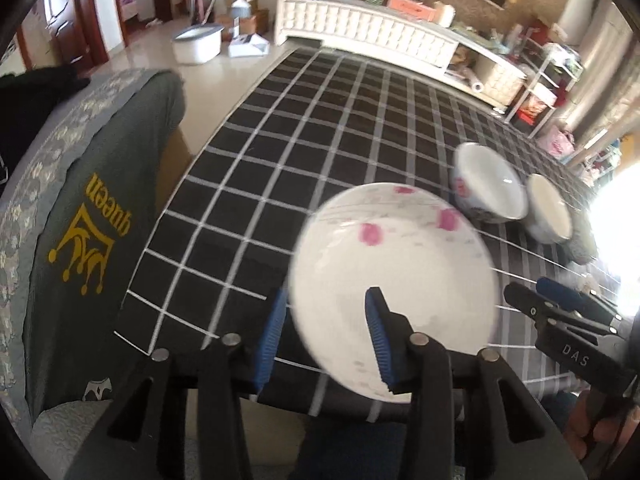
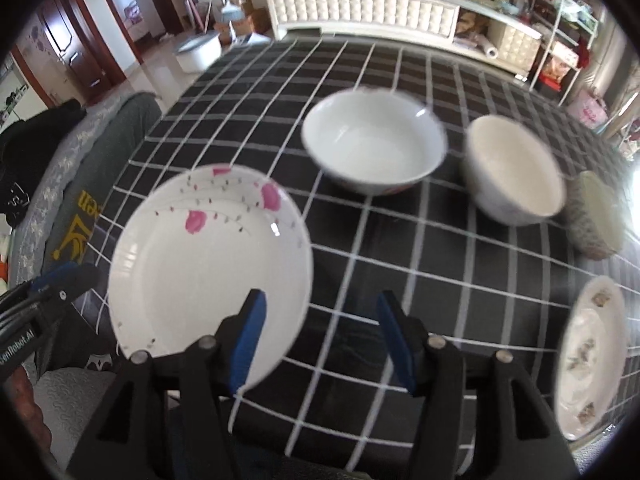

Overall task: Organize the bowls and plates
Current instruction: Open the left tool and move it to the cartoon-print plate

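Note:
A white plate with pink flowers [image 1: 394, 264] [image 2: 208, 256] lies on the black checked tablecloth near the front edge. My left gripper [image 1: 326, 340] is open with its jaws astride the plate's near left rim. My right gripper [image 2: 322, 340] is open and empty, just right of the plate. Behind stand a white bowl with a red pattern [image 1: 488, 184] [image 2: 374, 146] and a cream bowl [image 1: 548, 208] [image 2: 514, 170]. A second plate with a brown pattern [image 2: 592, 356] lies at the right edge.
A speckled grey dish [image 2: 596, 216] sits right of the cream bowl. A grey chair cover with a gold crown [image 1: 92, 232] is at the table's left. A white cabinet [image 2: 364, 14] stands beyond the table's far end.

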